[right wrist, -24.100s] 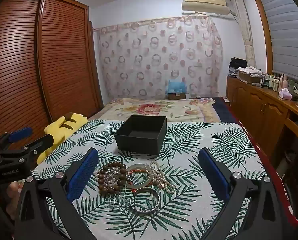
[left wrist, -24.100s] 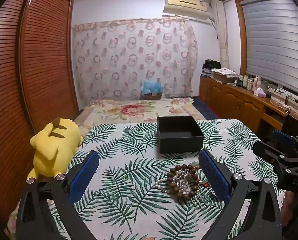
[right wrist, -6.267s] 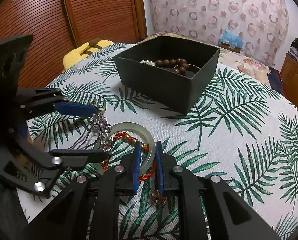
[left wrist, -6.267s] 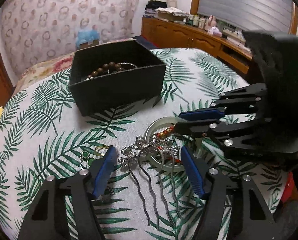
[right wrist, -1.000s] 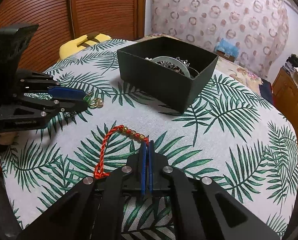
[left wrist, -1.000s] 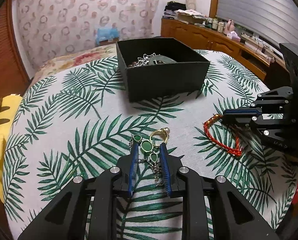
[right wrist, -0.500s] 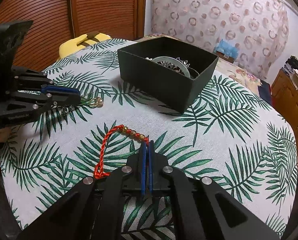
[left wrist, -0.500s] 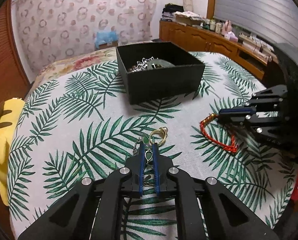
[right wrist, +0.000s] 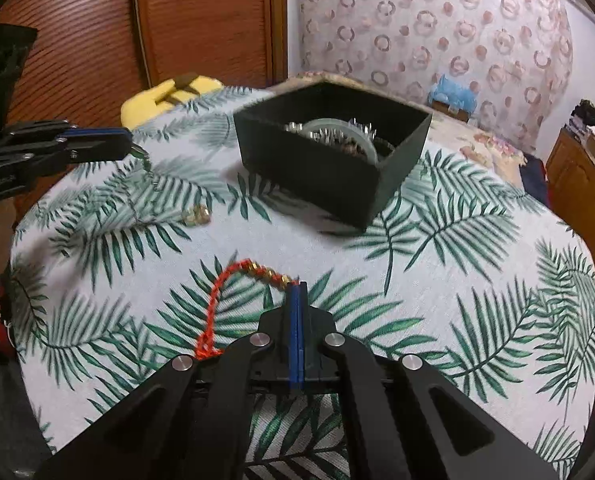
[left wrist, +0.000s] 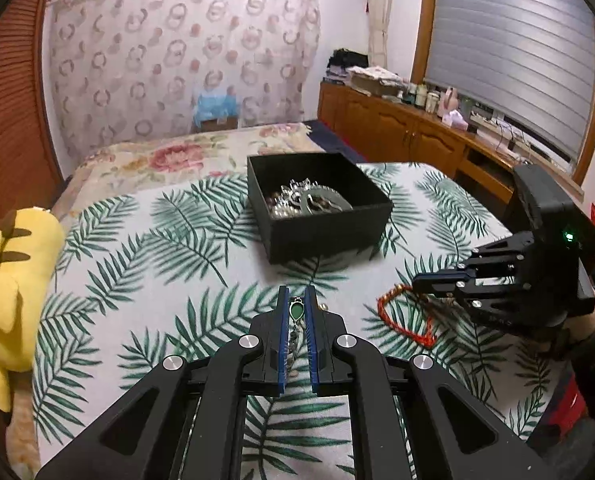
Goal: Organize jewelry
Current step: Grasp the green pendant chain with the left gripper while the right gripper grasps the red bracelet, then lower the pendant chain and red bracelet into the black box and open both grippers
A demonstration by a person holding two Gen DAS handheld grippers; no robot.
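A square black box (left wrist: 329, 224) with matte, straight walls sits toward the far side of a table covered in a white woven cloth printed with green palm fronds (left wrist: 169, 248). Inside it lies a tangle of silvery metal pieces and a pale, smooth ring-shaped bangle (right wrist: 337, 132); the rest of the heap is too jumbled to sort out.

The left gripper (left wrist: 296, 300), black with blue pads, is closed on a green-stone pendant on a fine metal chain (left wrist: 296, 312). The oval stone stands between the pads near their tips, and the chain trails down from it. In the right wrist view this chain hangs slack from the gripper tip toward the cloth, where a small gold-coloured ring or clasp (right wrist: 196, 215) lies; whether the chain reaches it cannot be told. The gripper points downward at a slant, lifted clear of the cloth, on the near left of the box.

The right gripper (right wrist: 297, 292) is shut tight on a red braided cord bracelet with small gold beads (right wrist: 233, 292). The beaded end is pinched at the pad tips while the red loop lies curved on the cloth to the left. This gripper also tilts downward, low over the near right part of the table, well apart from the box.

A soft yellow plush toy (left wrist: 13, 292) rests at the table's left edge.
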